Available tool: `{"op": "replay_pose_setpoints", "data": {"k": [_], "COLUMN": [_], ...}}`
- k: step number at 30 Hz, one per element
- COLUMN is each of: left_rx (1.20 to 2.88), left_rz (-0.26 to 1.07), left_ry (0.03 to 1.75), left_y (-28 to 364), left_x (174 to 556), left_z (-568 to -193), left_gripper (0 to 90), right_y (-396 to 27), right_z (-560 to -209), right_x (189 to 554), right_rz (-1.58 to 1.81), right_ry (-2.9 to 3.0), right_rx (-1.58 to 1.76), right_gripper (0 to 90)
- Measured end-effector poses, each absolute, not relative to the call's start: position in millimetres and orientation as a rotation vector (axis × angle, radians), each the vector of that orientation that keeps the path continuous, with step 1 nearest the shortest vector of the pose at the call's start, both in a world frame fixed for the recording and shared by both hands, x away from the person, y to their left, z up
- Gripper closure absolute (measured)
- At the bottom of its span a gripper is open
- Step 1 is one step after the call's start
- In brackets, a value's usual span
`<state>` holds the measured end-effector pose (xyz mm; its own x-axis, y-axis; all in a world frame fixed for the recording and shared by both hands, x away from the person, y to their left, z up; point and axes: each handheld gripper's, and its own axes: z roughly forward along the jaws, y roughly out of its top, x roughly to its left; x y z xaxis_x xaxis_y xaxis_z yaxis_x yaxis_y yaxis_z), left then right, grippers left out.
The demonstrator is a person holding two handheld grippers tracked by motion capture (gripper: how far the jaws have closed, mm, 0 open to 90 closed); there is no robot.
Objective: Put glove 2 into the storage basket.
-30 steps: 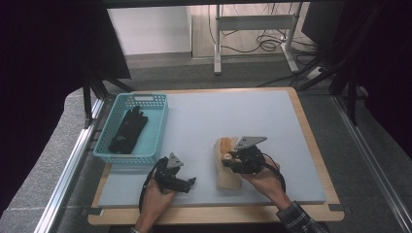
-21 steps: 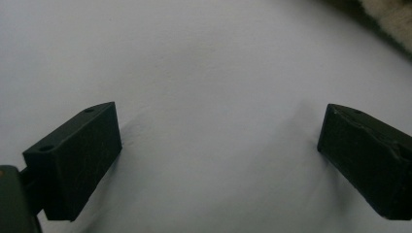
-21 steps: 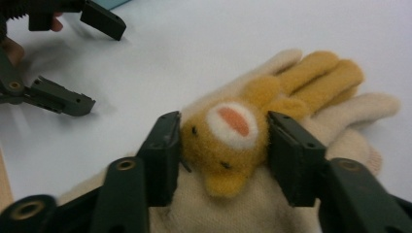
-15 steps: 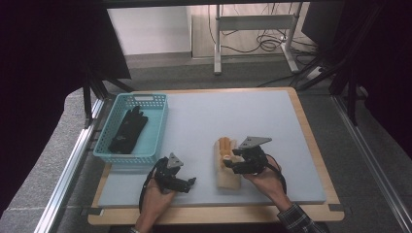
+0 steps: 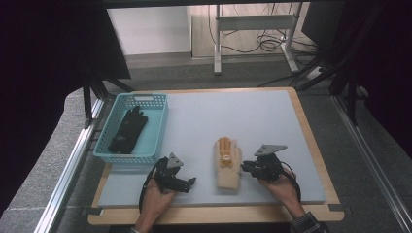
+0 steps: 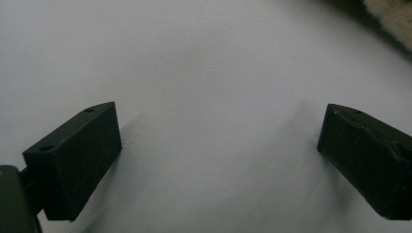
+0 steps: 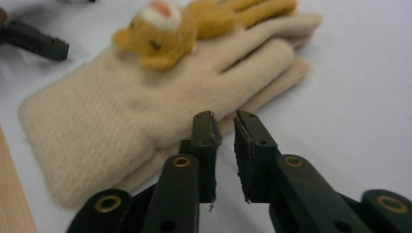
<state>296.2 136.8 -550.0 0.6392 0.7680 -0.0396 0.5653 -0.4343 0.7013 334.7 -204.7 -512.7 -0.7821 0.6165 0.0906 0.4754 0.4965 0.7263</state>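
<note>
While the left claw [image 5: 187, 183] rests spread and empty on the counter [image 5: 272, 121], the right claw [image 7: 224, 127], whose jaws have just been closing and stand nearly shut on nothing, should bite the cream glove [image 7: 121, 121] at its near edge.

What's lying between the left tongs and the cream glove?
Nothing: in the high view, bare grey mat separates the left tongs from the cream glove.

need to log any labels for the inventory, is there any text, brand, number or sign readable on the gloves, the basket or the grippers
None: no readable text in any view.
Cream glove: an orange animal figure on its back, no lettering.
Black glove: no visible print.
Blue basket: plain lattice walls, no label.
Left gripper and right gripper: no markings; only screw holes and brass rivets.
</note>
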Motion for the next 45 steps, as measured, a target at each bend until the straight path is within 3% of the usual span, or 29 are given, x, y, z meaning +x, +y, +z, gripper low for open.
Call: {"op": "replay_pose_setpoints", "data": {"k": [10,45], "left_rx": [2.160,2.158], "left_rz": [0.374,0.379], "left_ry": [1.034,1.056], "left_y": [137,148], "left_x": [296,289], "left_z": [-550,-550], "left_gripper": [2.4,3.4], "right_y": [-202,-119], "right_z": [-529,-537], "right_x": [324,337], "right_rz": [1.170,1.202], "right_ry": [2.614,2.612], "right_rx": [0.905,0.808], "right_gripper": [87.6,85.3]}}
